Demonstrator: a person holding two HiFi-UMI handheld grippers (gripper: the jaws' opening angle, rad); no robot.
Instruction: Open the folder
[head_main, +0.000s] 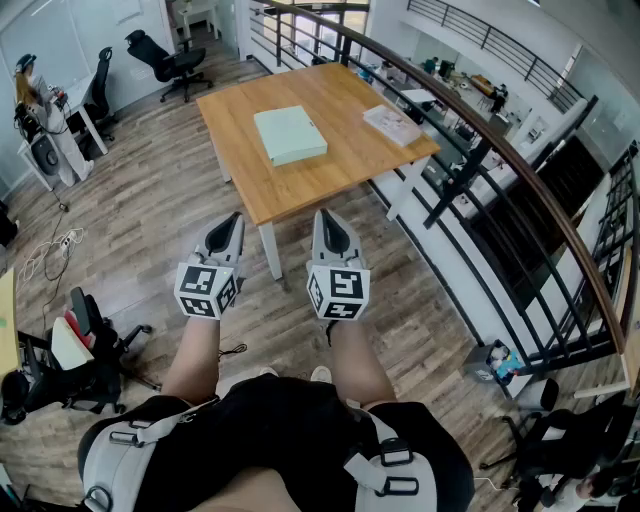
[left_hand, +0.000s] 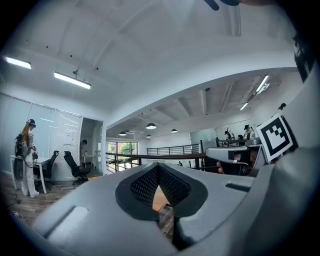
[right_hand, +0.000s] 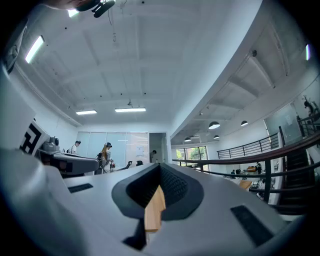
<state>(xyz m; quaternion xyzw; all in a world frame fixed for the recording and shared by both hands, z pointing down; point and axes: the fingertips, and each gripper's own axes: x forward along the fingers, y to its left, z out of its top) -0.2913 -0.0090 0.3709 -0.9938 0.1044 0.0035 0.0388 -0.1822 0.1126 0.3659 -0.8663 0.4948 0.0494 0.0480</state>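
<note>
Folder (head_main: 290, 135) well beyond left tool (head_main: 234, 221), right tool (head_main: 325, 219)

Here's the counter (head_main: 340, 150), warm wood with a smooth, low sheen. The folder (head_main: 289, 134) on it looks like pale green card, matt. The floor (head_main: 140, 230) is grainy wood planking, greyish brown. The left gripper (head_main: 230, 225) and right gripper (head_main: 325, 222) both show smooth matt grey plastic, and the fingers (left_hand: 145, 186) are lined in black dimpled rubber. The railing (head_main: 462, 172) is dark painted metal under a polished wooden handrail.
</note>
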